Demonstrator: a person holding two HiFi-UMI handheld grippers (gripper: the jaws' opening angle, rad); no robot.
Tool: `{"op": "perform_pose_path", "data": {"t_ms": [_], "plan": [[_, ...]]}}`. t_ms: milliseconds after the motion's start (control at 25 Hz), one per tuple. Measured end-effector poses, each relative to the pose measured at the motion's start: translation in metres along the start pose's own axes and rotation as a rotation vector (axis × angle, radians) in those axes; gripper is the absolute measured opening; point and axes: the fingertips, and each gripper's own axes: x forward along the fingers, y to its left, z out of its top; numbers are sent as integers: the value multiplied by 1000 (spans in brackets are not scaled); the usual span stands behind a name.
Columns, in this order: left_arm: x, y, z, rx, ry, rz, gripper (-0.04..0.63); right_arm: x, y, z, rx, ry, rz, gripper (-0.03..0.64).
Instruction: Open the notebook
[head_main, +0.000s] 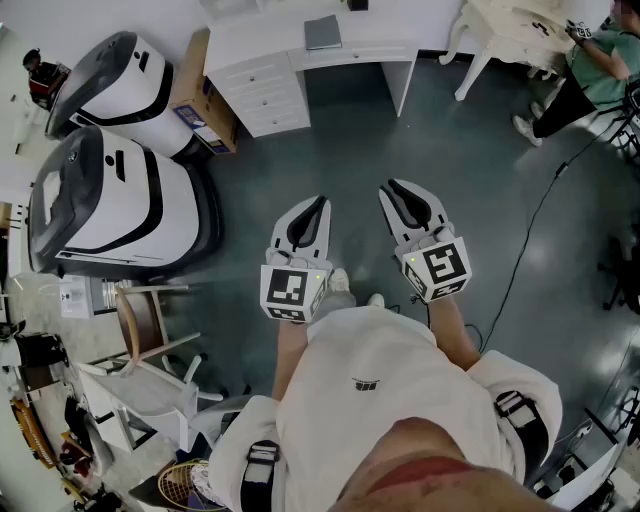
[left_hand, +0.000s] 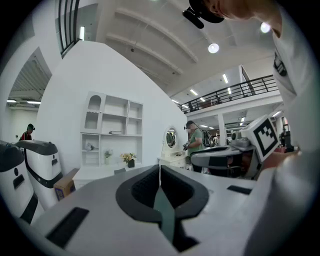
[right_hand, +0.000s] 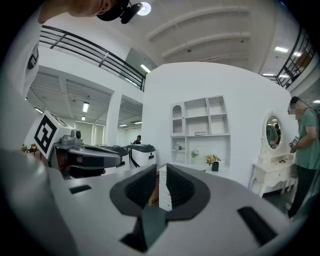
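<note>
Not begun. Flat grey notebook (head_main: 322, 32) looks closed on white worktop (head_main: 260, 42), top of frame (well apart from both). Left hand-held gripper (head_main: 321, 202) closed, empty; right hand-held gripper (head_main: 389, 187) slightly ajar, empty.

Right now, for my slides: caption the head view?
Person holds left gripper and right gripper toward desk bearing notebook.

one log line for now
left hand-held gripper: shut, empty | right hand-held gripper: ajar, empty | notebook: closed on desk, untouched
</note>
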Motion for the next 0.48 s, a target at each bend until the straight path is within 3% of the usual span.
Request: {"op": "perform_pose_path", "data": {"t_ms": [480], "plan": [[14, 86, 5, 5, -20, -58, 0, 74, 15, 14, 36, -10, -100, 44]]}}
